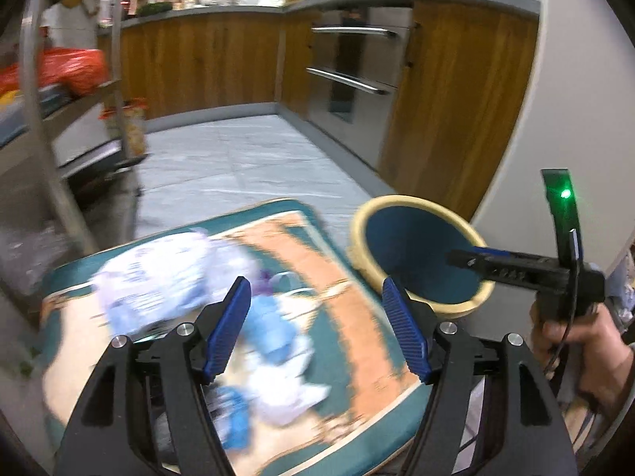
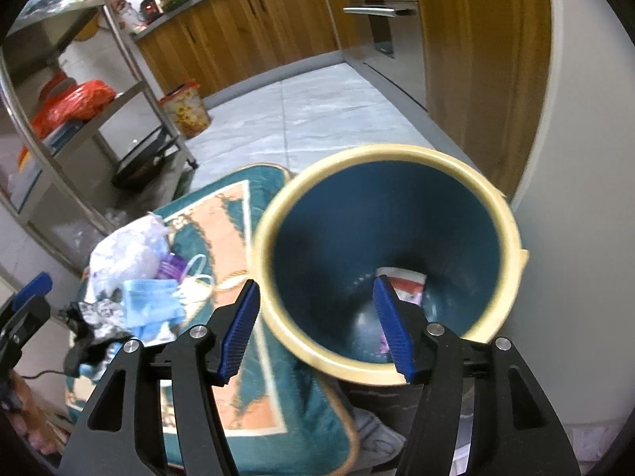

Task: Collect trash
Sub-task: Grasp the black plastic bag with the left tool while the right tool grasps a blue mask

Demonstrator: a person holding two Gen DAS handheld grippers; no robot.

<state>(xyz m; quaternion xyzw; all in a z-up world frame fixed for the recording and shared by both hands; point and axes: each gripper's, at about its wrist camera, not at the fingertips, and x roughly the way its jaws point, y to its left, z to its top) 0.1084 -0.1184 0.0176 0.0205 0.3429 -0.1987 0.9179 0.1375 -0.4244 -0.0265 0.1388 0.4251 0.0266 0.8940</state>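
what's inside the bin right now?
At the bottom of the bin, a red-and-white wrapper and a purple scrap show. The right gripper finger covers part of the floor, so more there cannot be ruled out.

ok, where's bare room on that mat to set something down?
Free: the orange-and-teal patterned mat strip between the pile of crumpled white and blue trash and the cream-rimmed blue bin, and its near end. Crowded: the mat's left side, under the pile.
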